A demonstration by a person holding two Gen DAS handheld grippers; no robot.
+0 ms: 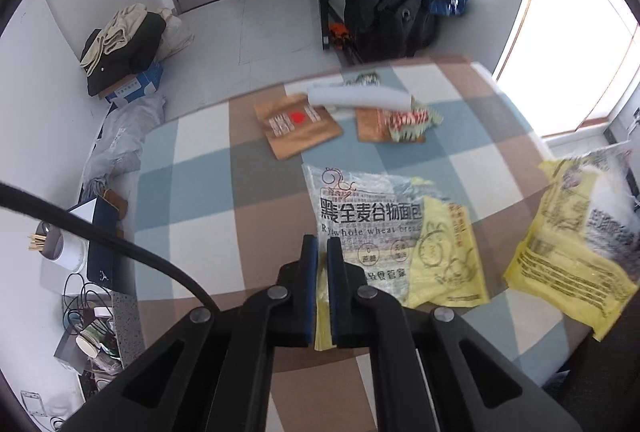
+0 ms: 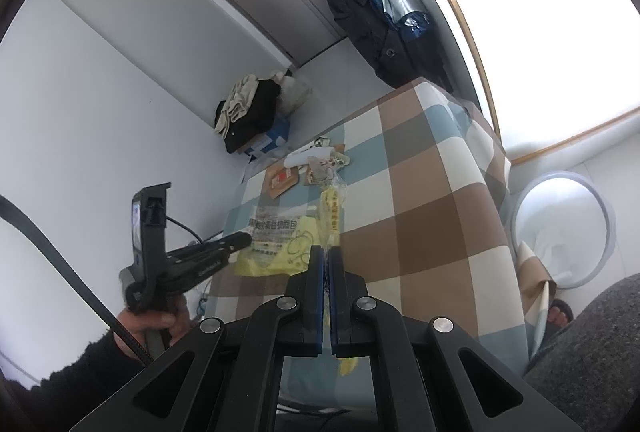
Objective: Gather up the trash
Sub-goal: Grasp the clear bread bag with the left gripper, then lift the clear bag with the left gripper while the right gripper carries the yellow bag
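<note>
Left wrist view: left gripper (image 1: 322,246) pinches the bread wrapper's (image 1: 360,216) near edge; right gripper (image 2: 326,256) clamps a yellow wrapper (image 2: 333,216).

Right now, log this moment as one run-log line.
left gripper: shut on bread wrapper | right gripper: shut on yellow wrapper | remaining: brown packets on table

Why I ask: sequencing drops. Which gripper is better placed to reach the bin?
Right: right gripper, shut on a yellow bag, has the bin on its side; left gripper grips a bread bag farther left.
</note>
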